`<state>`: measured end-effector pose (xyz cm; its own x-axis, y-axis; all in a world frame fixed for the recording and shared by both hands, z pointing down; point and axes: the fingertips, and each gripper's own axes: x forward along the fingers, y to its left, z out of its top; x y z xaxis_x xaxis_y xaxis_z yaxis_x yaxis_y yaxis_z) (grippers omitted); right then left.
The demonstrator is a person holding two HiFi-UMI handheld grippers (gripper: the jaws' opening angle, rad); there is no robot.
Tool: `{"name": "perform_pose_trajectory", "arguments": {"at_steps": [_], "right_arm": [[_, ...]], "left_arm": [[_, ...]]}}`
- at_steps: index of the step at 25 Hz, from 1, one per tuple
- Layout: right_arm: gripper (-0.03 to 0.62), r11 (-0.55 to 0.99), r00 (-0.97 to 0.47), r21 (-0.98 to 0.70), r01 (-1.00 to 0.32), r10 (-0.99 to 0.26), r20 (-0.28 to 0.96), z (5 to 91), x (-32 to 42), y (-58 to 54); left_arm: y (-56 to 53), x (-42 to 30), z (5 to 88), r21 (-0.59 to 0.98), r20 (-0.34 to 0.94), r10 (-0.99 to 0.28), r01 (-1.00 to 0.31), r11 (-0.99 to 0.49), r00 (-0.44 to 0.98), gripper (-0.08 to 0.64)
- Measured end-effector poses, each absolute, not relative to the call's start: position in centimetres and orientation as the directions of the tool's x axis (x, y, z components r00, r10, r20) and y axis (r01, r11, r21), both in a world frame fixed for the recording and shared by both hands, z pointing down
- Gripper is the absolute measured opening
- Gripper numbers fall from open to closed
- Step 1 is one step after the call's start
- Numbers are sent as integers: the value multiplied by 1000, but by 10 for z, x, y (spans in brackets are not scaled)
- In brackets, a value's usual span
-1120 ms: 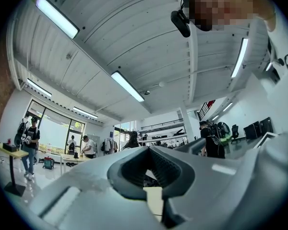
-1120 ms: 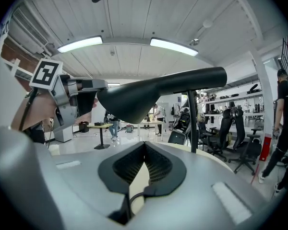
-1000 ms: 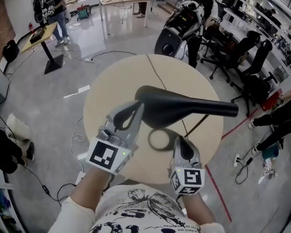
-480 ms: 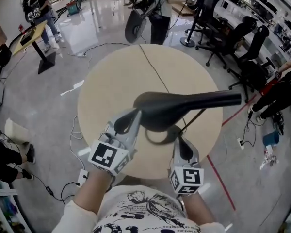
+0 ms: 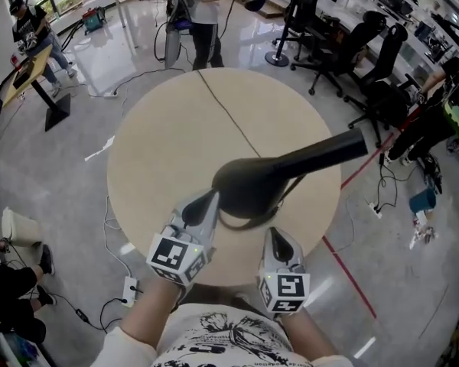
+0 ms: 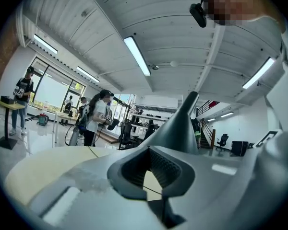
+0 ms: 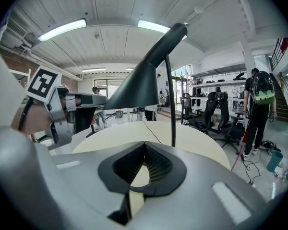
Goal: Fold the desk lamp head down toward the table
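Observation:
A black desk lamp stands on the round beige table (image 5: 168, 136). Its cone-shaped head (image 5: 249, 180) hangs over the table's near side, and its arm (image 5: 329, 151) runs off to the upper right. In the right gripper view the head (image 7: 134, 87) tilts down-left on a thin stem (image 7: 171, 99). My left gripper (image 5: 208, 199) is shut, with its tips against the left edge of the head. That head rises just beyond the jaws in the left gripper view (image 6: 181, 121). My right gripper (image 5: 273, 234) is shut and empty, a little short of the lamp.
The lamp's cable (image 5: 222, 113) runs across the table to the far edge. Office chairs (image 5: 367, 60) stand at the right, and a person (image 5: 203, 14) stands beyond the table. Cables and a power strip (image 5: 130, 285) lie on the floor at the left. A red line (image 5: 352, 270) marks the floor at the right.
The lamp arm has swung from pointing right to pointing up-right, and the head sits closer to my grippers. Both grippers have drawn back toward me. The camera view has shifted.

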<state>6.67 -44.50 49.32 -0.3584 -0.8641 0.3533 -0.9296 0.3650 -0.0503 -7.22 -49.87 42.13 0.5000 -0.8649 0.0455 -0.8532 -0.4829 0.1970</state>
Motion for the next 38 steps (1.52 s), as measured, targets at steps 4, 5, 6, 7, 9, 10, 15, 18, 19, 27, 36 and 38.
{"name": "perform_pose_trajectory", "arguments": {"at_steps": [4, 5, 6, 7, 9, 10, 15, 18, 19, 27, 36, 38], "right_arm": [[9, 321, -316, -46, -946, -877, 362, 492, 81, -443], [9, 311, -305, -44, -949, -880, 363, 493, 86, -443], [9, 301, -295, -41, -953, -883, 365, 494, 90, -442], [9, 292, -285, -40, -956, -885, 367, 495, 94, -441], [9, 278, -273, -40, -960, -888, 371, 497, 101, -439], [9, 275, -270, -41, -961, -888, 373, 498, 103, -439], [9, 282, -278, -45, -958, -888, 366, 497, 103, -437], [9, 302, -300, -49, -952, -888, 349, 492, 106, -431], [9, 311, -309, -50, -949, -888, 341, 489, 108, -429], [9, 418, -409, -34, -908, -865, 291, 482, 122, -393], [9, 501, -490, -44, -864, -820, 297, 492, 123, -331], [9, 496, -488, -51, -867, -821, 295, 489, 126, -321]], "left_arm": [[-500, -68, 428, 240, 49, -861, -842, -482, 507, 5], [-501, -66, 429, 245, 50, -858, -839, -486, 512, 5], [-501, -64, 431, 249, 49, -855, -836, -490, 516, 5], [-502, -63, 432, 254, 46, -854, -833, -491, 518, 3], [-502, -61, 432, 259, 43, -852, -830, -495, 521, 3], [-502, -60, 433, 253, 46, -851, -830, -497, 524, 3], [-496, -66, 424, 170, 55, -866, -859, -483, 497, 5], [-477, -68, 409, 182, 30, -877, -865, -467, 480, 5], [-469, -67, 406, 185, 28, -880, -867, -462, 475, 5], [-391, -28, 404, 70, 21, -911, -910, -409, 411, 5], [-316, -34, 433, 140, 71, -950, -946, -293, 304, 5], [-303, -32, 434, 136, 82, -947, -945, -297, 310, 5]]}}
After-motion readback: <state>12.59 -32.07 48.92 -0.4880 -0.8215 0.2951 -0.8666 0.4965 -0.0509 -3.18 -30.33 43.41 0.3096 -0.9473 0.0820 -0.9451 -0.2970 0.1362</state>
